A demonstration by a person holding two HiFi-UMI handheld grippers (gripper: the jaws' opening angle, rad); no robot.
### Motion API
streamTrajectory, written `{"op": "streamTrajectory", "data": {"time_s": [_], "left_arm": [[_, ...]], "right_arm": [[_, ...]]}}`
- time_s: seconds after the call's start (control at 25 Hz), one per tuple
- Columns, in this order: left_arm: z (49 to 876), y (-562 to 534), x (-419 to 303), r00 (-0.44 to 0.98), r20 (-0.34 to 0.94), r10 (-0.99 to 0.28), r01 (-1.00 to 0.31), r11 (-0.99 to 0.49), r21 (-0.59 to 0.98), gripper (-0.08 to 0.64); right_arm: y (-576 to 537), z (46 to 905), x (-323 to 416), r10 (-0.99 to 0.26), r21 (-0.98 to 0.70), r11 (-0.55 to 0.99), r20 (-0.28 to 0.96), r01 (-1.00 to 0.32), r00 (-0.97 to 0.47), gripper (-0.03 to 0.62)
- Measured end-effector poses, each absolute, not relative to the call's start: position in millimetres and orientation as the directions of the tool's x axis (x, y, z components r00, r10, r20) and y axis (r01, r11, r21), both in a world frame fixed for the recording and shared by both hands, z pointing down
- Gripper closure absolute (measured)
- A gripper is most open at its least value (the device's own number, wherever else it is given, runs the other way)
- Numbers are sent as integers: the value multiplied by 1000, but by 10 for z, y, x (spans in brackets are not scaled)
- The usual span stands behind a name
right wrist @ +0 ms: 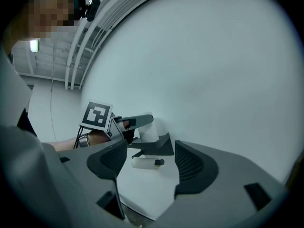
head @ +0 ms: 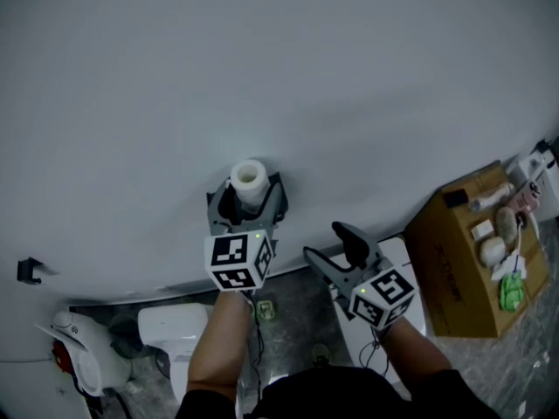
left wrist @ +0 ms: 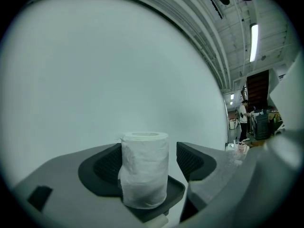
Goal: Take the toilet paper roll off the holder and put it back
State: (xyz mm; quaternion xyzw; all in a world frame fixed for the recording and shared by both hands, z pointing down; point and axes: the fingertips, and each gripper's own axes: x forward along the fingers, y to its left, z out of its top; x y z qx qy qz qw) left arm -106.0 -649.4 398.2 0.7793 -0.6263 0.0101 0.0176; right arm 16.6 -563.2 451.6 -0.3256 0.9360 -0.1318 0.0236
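Toilet paper roll [left wrist: 144,169], white and soft, stands upright on the black wall holder's tray [left wrist: 176,192], between the left gripper's [head: 249,195] wide-open jaws, not gripped. The right gripper [right wrist: 150,162] is open and empty. I'd close gently round the roll's middle, then lift straight up.

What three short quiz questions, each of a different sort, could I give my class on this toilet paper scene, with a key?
1. True or false: the toilet paper roll lies on its side.
2. Multiple choice: the roll stands on A) the floor, B) a dark shelf, C) a cardboard box.
3. Fill in the gap: the jaws of the left gripper stand ___ on either side of the roll, while the right gripper holds nothing.
Key: 1 false, it stands upright; 2 B; 3 open.
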Motion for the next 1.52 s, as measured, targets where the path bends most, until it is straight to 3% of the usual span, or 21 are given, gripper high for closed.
{"op": "streamTrajectory", "data": {"time_s": [1.04, 1.52], "left_arm": [[4084, -6659, -1104, 112, 80, -990, -993, -115, -38, 247], [3855, -6436, -1129, 129, 20, -991, -991, -129, -30, 255]], "right_arm": [[-5644, 4577, 367, -632, -269, 736, 56, -622, -773, 282], [-5559, 4509, 336, -629, -262, 742, 47, -617, -776, 284]]}}
